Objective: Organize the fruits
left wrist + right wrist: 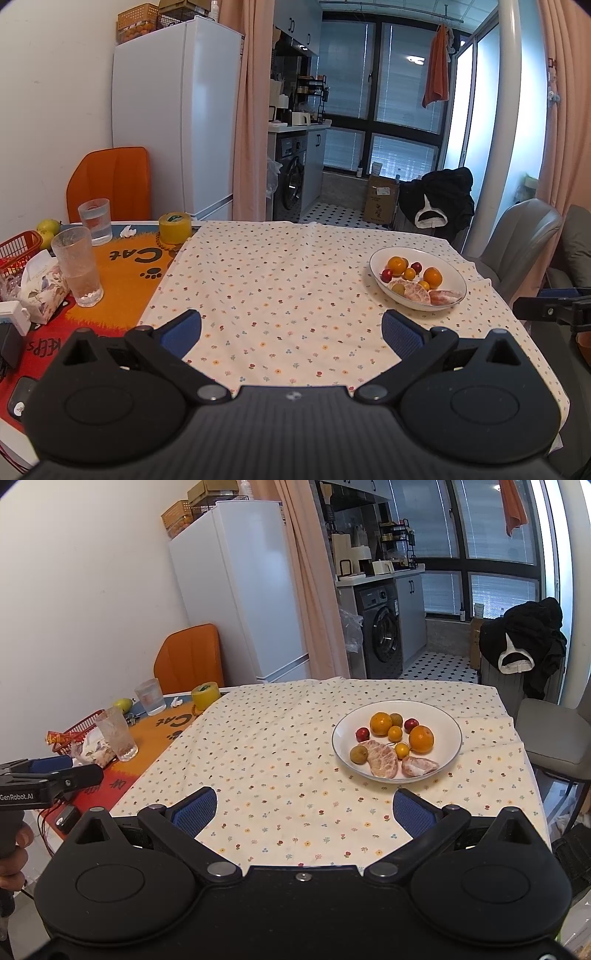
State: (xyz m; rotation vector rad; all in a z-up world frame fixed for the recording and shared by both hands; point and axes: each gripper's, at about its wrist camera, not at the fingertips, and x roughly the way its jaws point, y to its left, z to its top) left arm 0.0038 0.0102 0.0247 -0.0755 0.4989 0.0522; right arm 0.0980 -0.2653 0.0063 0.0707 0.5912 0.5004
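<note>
Fruit point(395, 740) is crowding the plate point(341, 753); both grippers, left point(291, 332) and right point(304, 810), are hovering near it, spread wide, empty. Small round pieces risk rolling off if nudged.

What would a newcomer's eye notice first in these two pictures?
First, the white oval plate of mixed fruit on the floral tablecloth, right of centre: two oranges, small red and yellow fruits, and peeled pink citrus segments. Next, both open grippers, the left gripper and the right gripper, empty above the cloth. Behind stands the tall white fridge, with an orange chair beside it.
</note>
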